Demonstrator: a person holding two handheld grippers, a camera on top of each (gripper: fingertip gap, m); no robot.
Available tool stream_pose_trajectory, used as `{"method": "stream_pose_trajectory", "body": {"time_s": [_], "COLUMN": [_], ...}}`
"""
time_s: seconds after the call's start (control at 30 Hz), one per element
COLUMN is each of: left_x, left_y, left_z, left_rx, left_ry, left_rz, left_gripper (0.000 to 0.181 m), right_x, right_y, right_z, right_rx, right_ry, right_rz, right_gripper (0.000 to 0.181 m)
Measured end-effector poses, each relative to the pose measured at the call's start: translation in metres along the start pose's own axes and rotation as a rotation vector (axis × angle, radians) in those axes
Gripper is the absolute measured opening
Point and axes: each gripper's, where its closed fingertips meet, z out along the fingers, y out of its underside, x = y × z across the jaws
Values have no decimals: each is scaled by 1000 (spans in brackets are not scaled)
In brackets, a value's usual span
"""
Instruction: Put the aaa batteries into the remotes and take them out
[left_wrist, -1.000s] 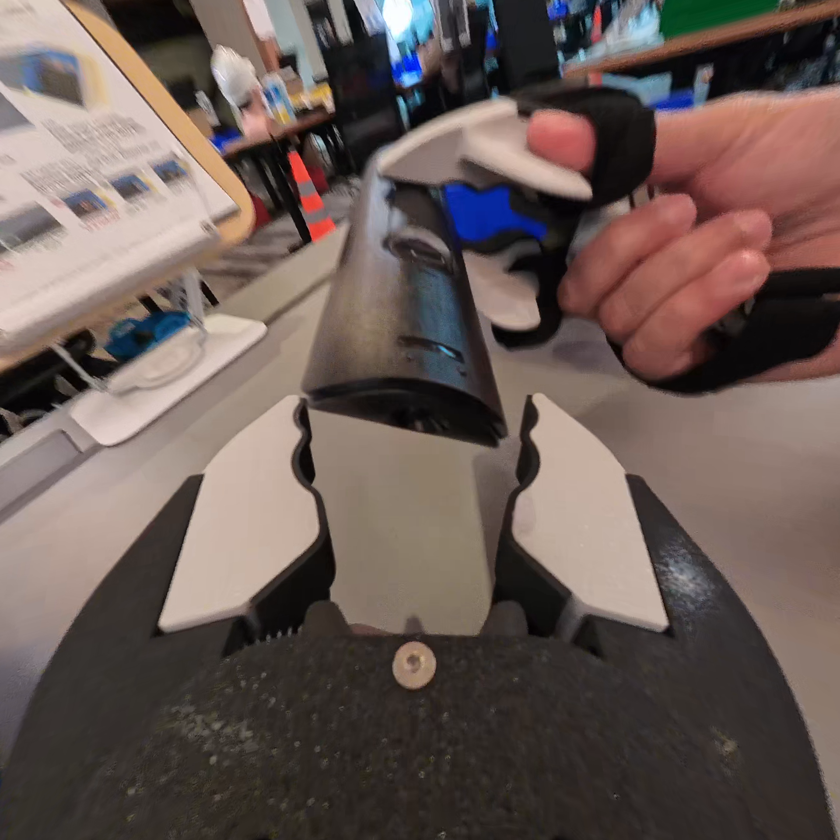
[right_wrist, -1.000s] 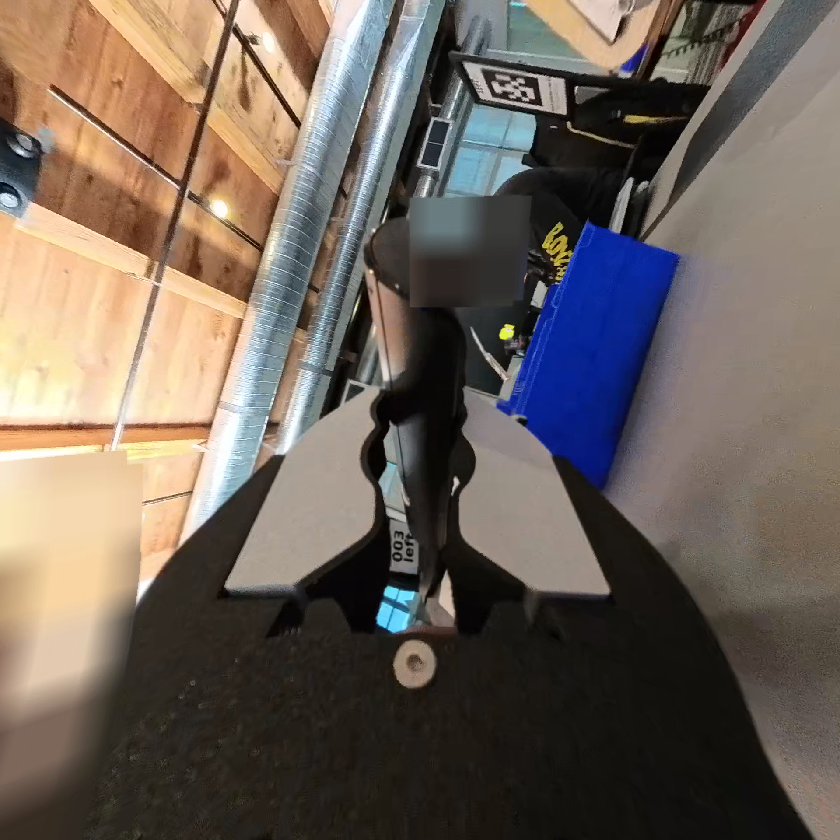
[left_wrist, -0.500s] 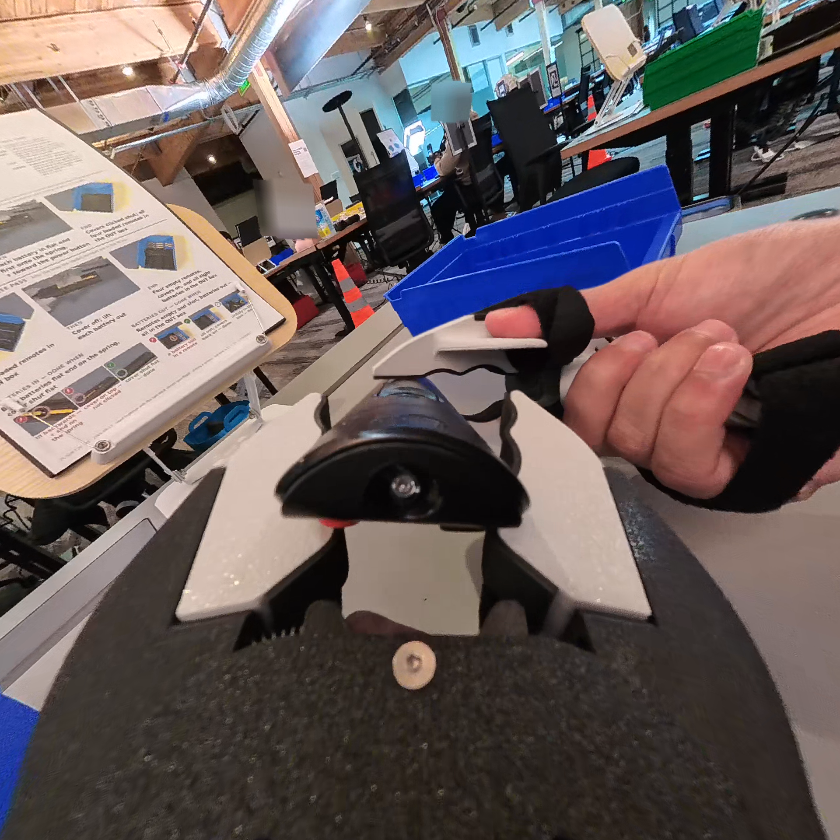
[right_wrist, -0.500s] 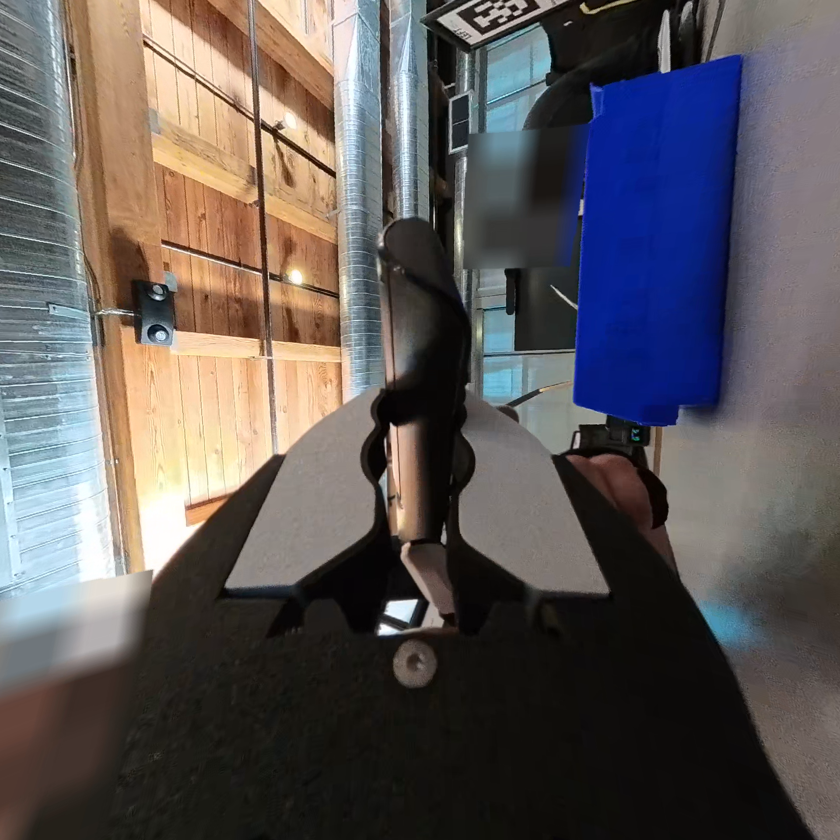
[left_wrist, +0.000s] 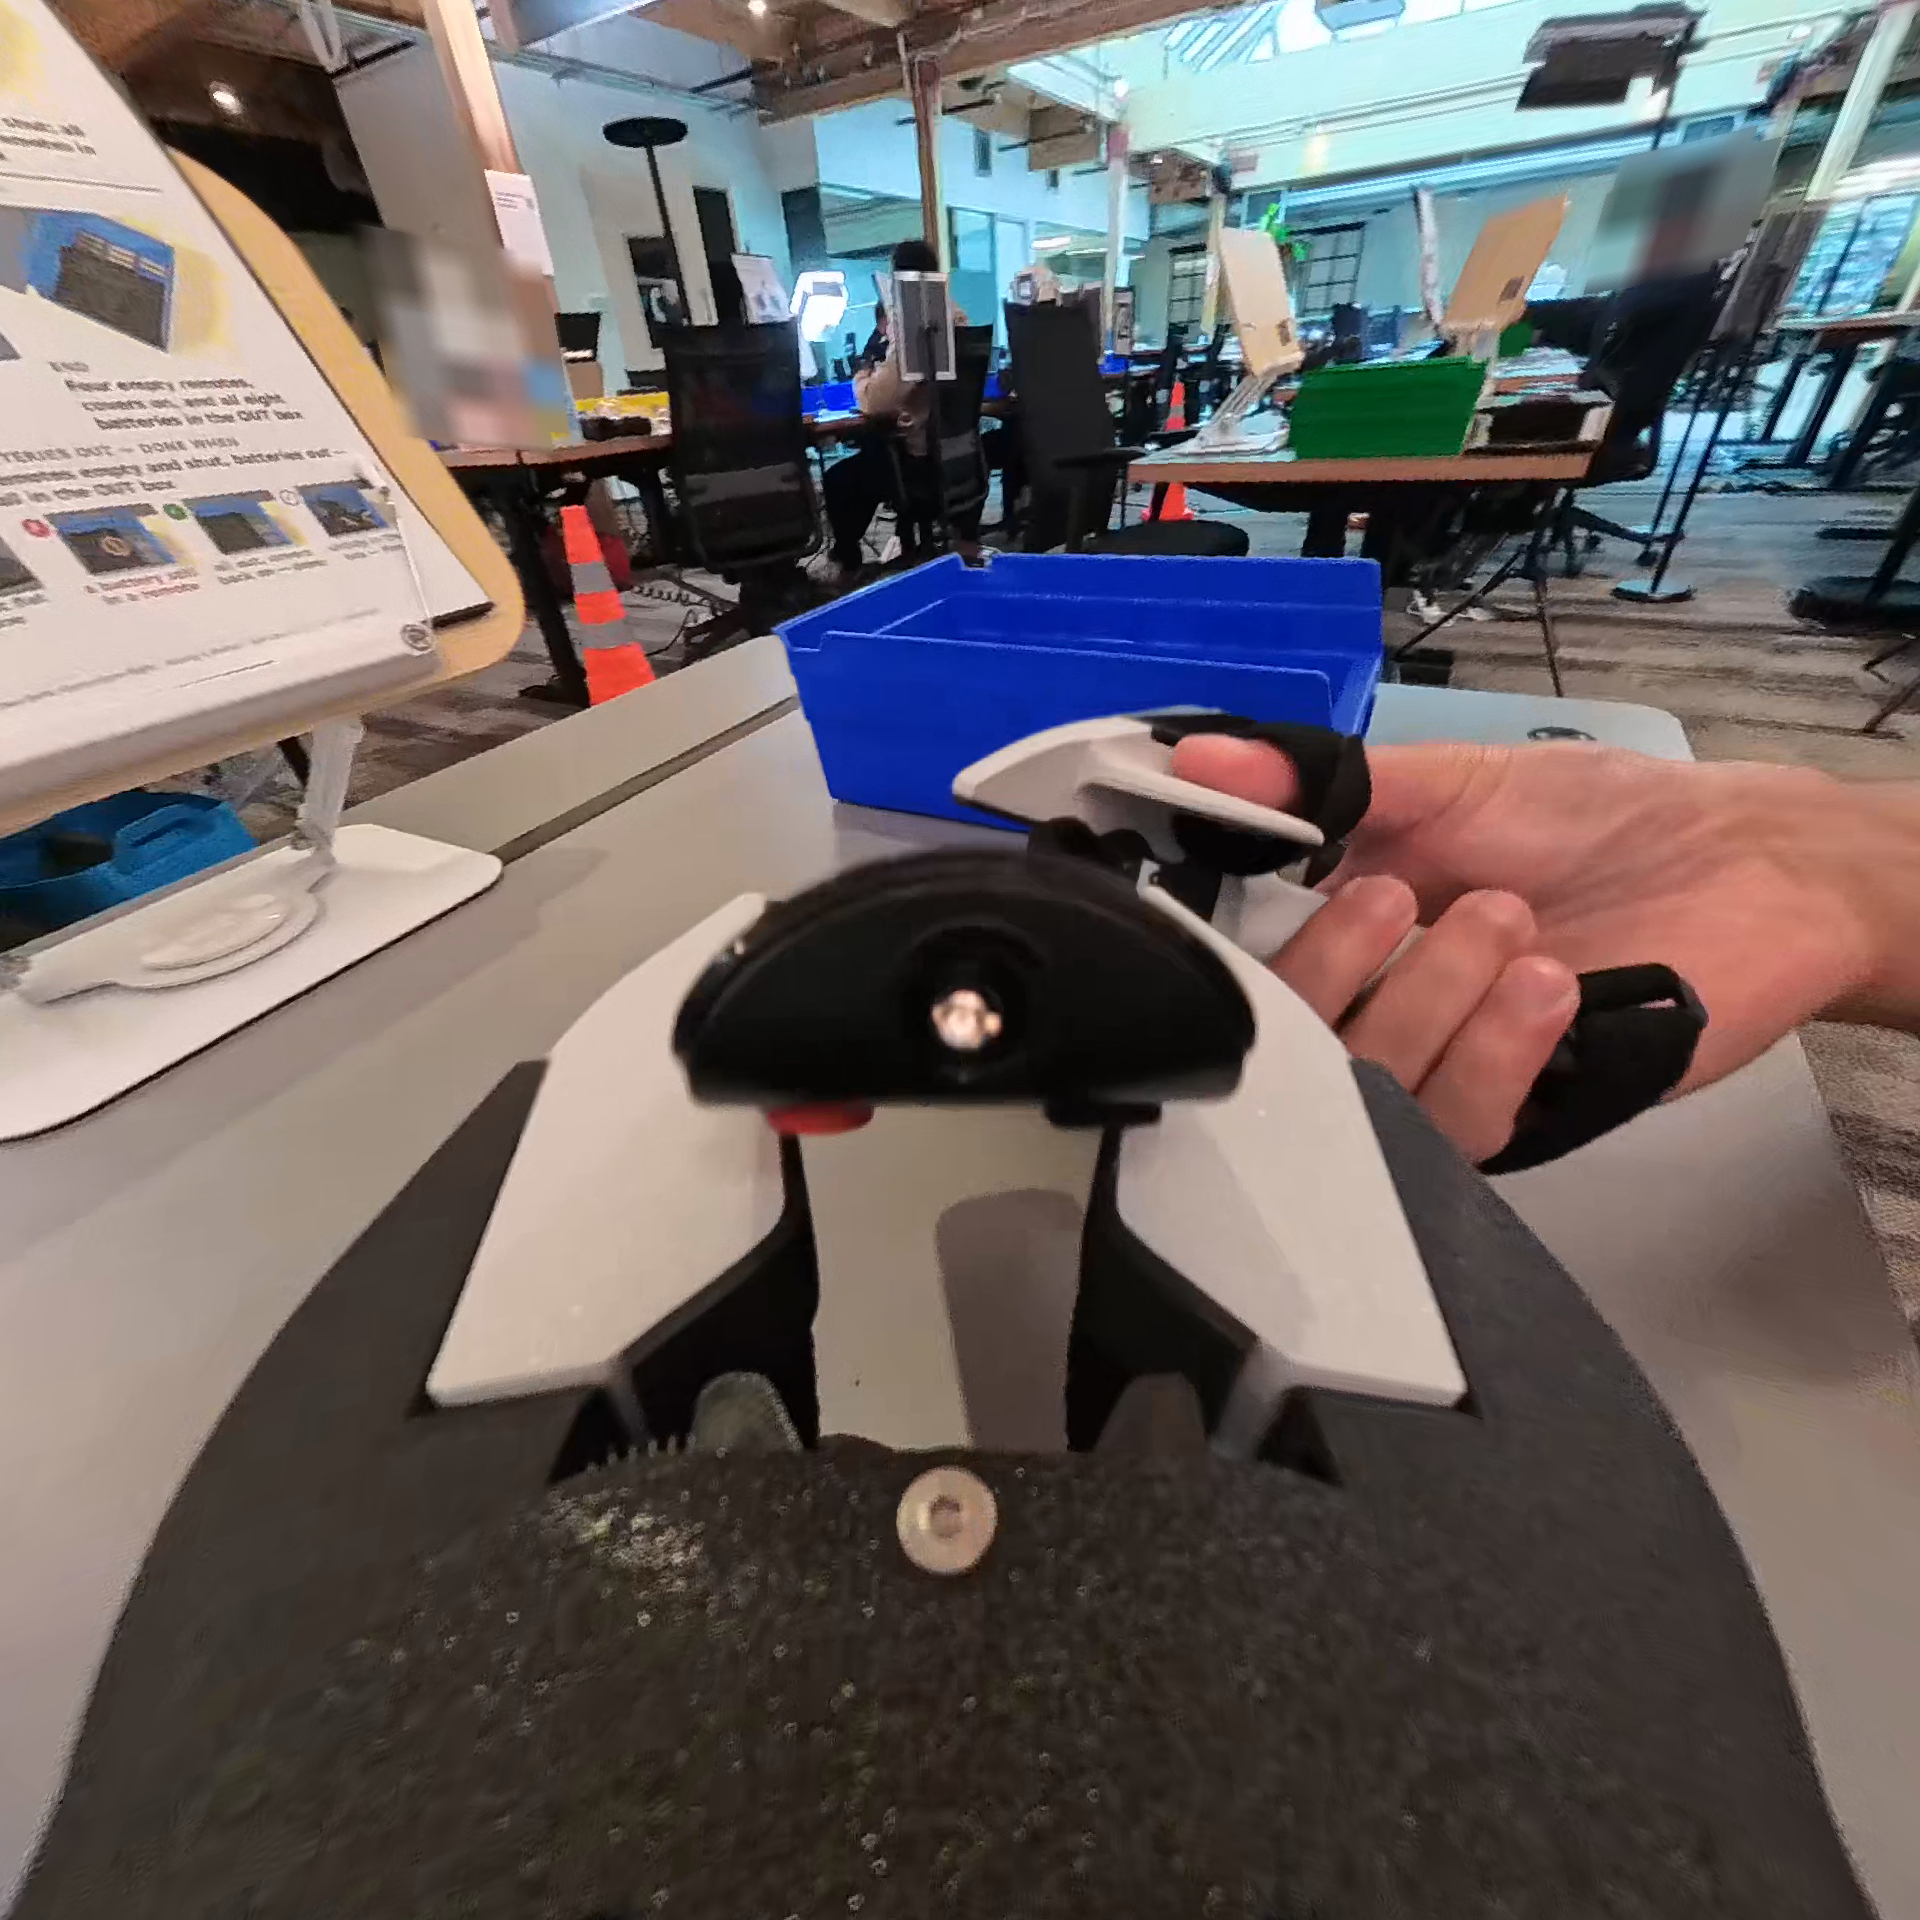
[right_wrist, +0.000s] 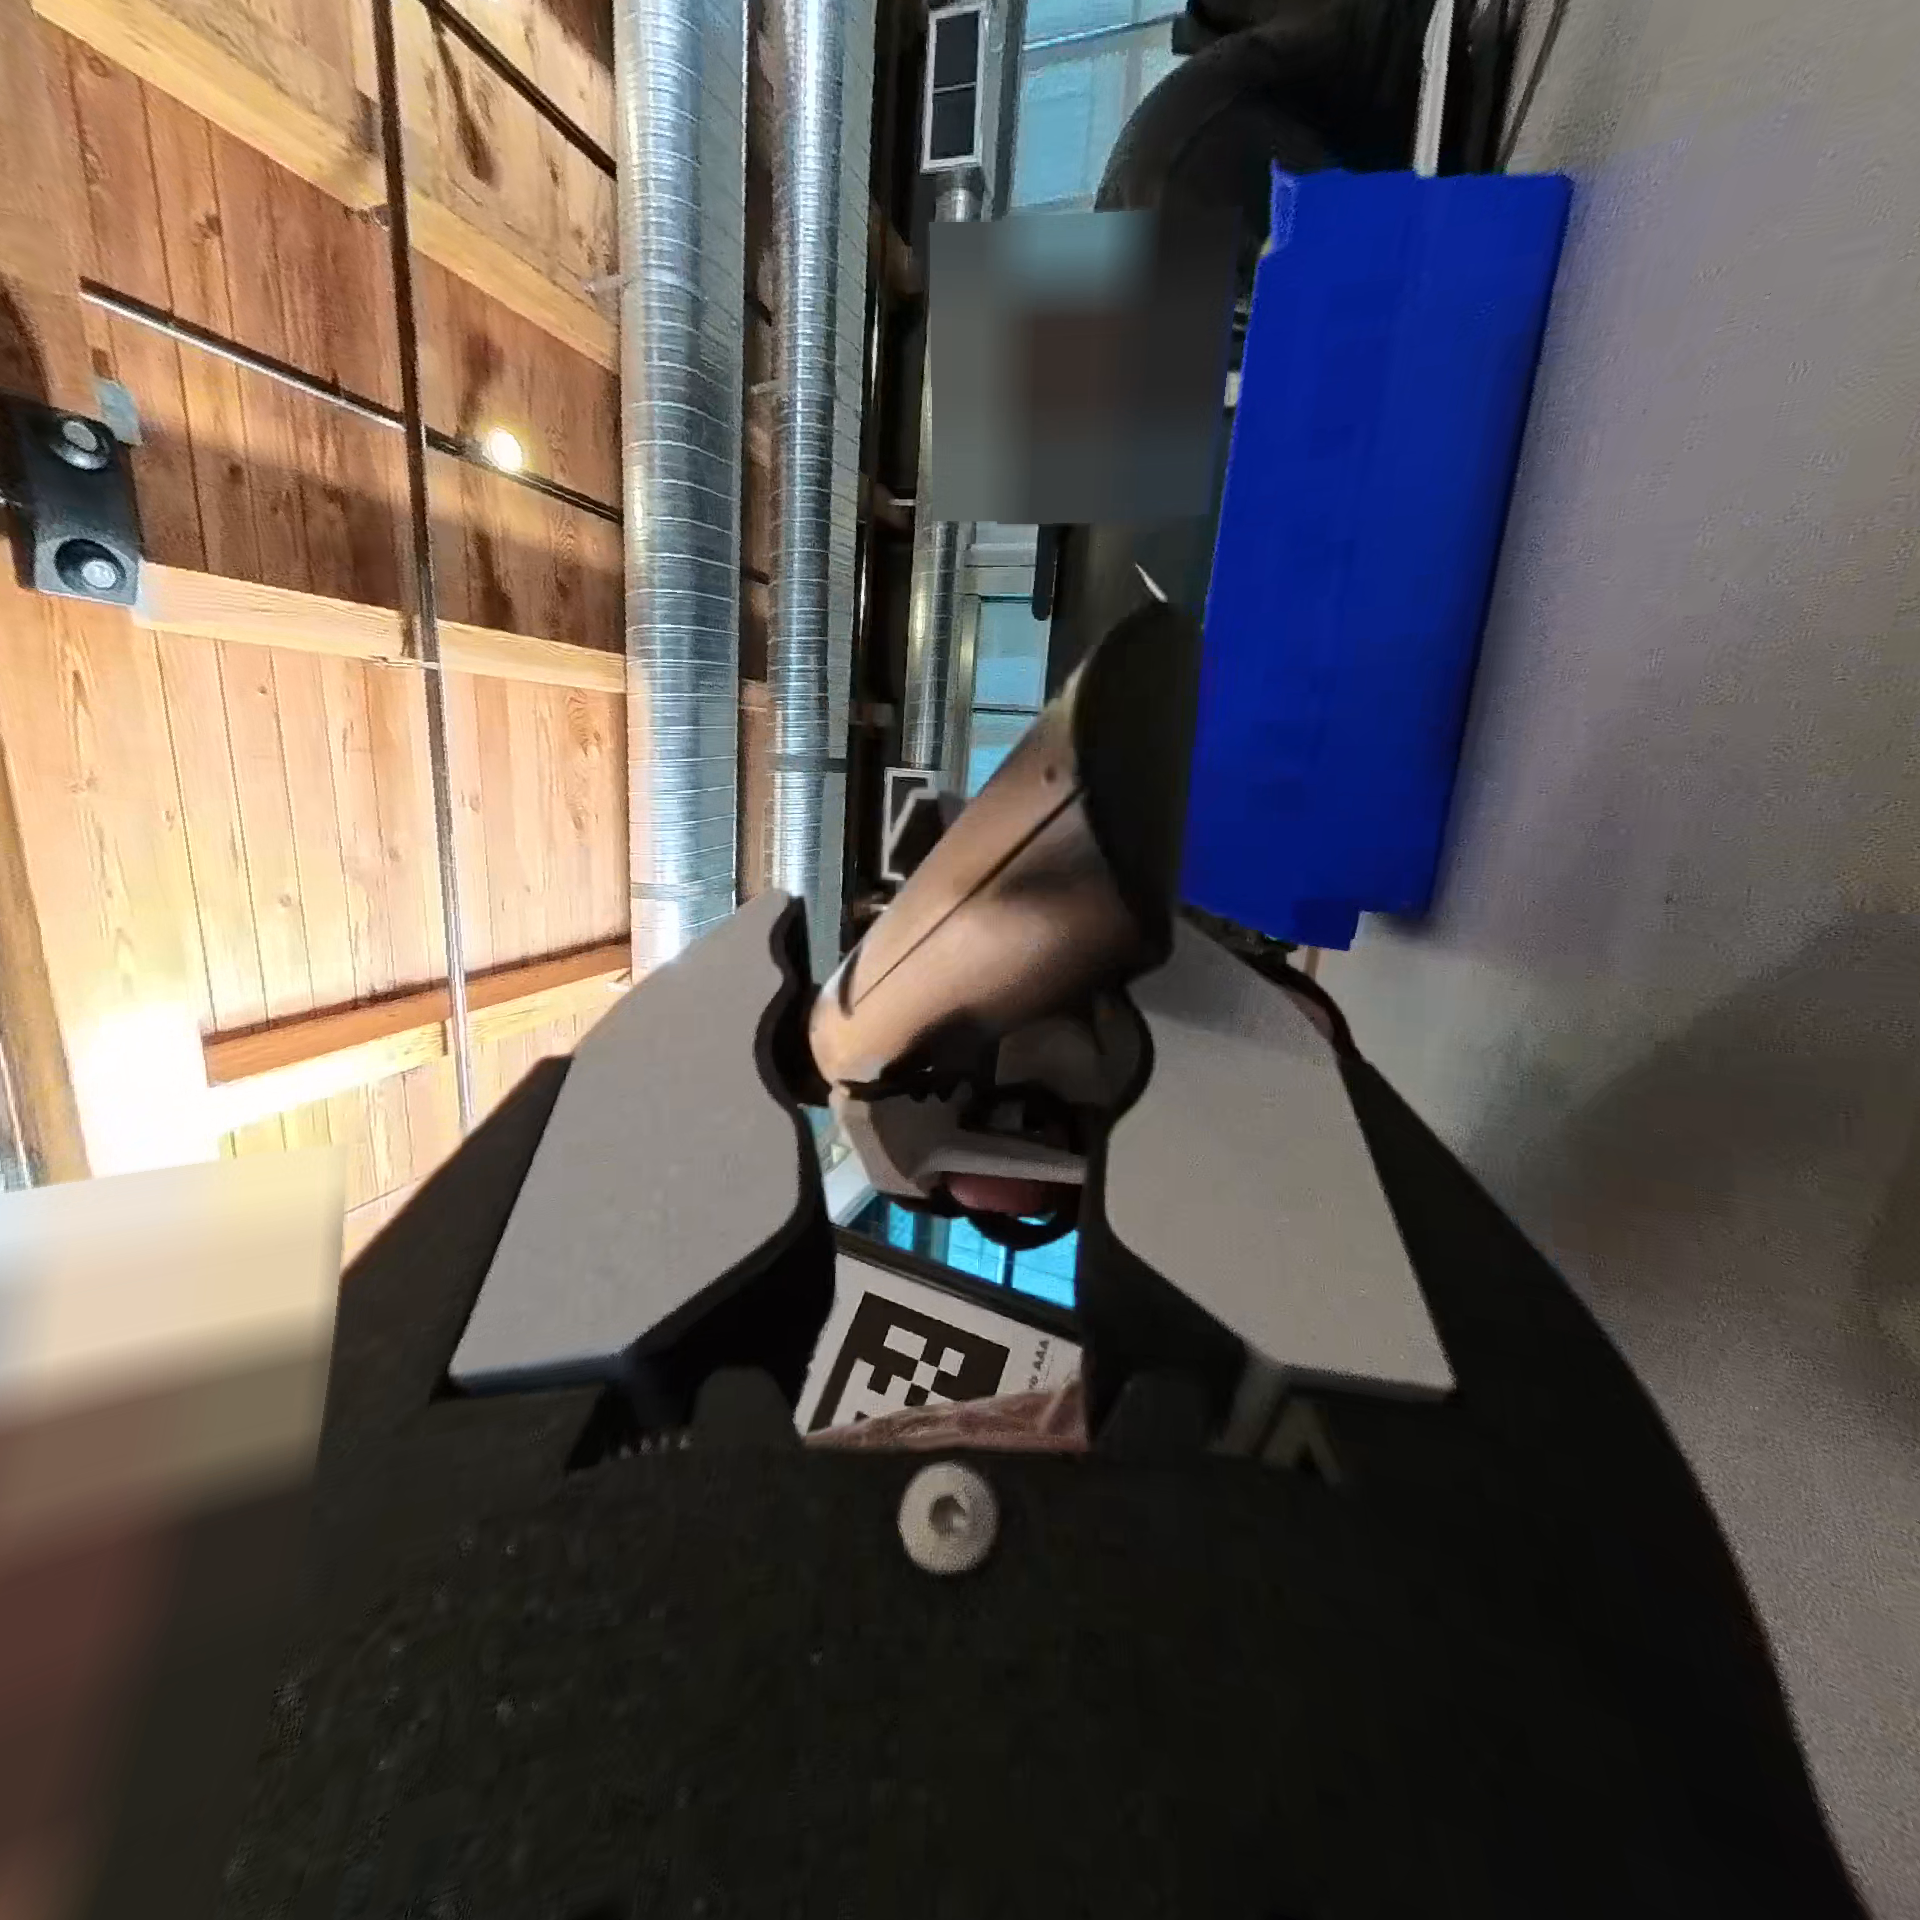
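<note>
A grey table (left_wrist: 540, 1039) carries a blue bin (left_wrist: 1081, 675) at its far edge and, on the left, a tilted instruction board (left_wrist: 187, 436) on a white stand. Above the table, the left gripper (left_wrist: 961, 1091) is clamped on the near end of a black remote (left_wrist: 961, 997), which points away from the camera with its end face, a small red tab beneath it, toward the lens. In the right wrist view the right gripper (right_wrist: 956, 1039) has its jaws parted around the remote's narrower part, with a gap on either side, so it grips nothing. In the left view the person's right hand (left_wrist: 1538, 914) lies open by the remote's far end, fingers in black straps.
</note>
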Motion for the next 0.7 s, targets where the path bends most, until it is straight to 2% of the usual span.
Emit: {"method": "stream_pose_trajectory", "body": {"time_s": [0.07,0.1,0.13,0.2,0.27,0.37,0.5,0.63,0.7], "left_x": [-1,1,1,2,1,-1,-2,-17,-21], "left_y": [1,-1,-2,-3,4,14,7,-7,-12], "left_z": [4,6,9,15,23,31,30,26,26], "left_rx": [10,31,39,49,13,-48,-1,77,103], "left_ry": [28,52,69,88,98,121,120,50,62], "left_rz": [8,12,12,28,40,23,3,-1,-28], "left_gripper": [61,61,61,62,63,77,84,71,70], "right_x": [-9,-12,-11,-15,-18,-21,-19,-11,-10], "right_y": [-10,-15,-18,-22,-31,-47,-51,-45,-41], "right_z": [-5,-9,-12,-16,-21,-30,-34,-28,-24], "right_rx": [13,21,15,11,73,166,206,209,201], "right_ry": [-11,-2,29,32,38,44,7,-50,-83], "right_rz": [-46,-83,-134,-176,-196,-220,-151,-44,1], "right_gripper": [46,30,27,27,26,24,24,24,24]}}
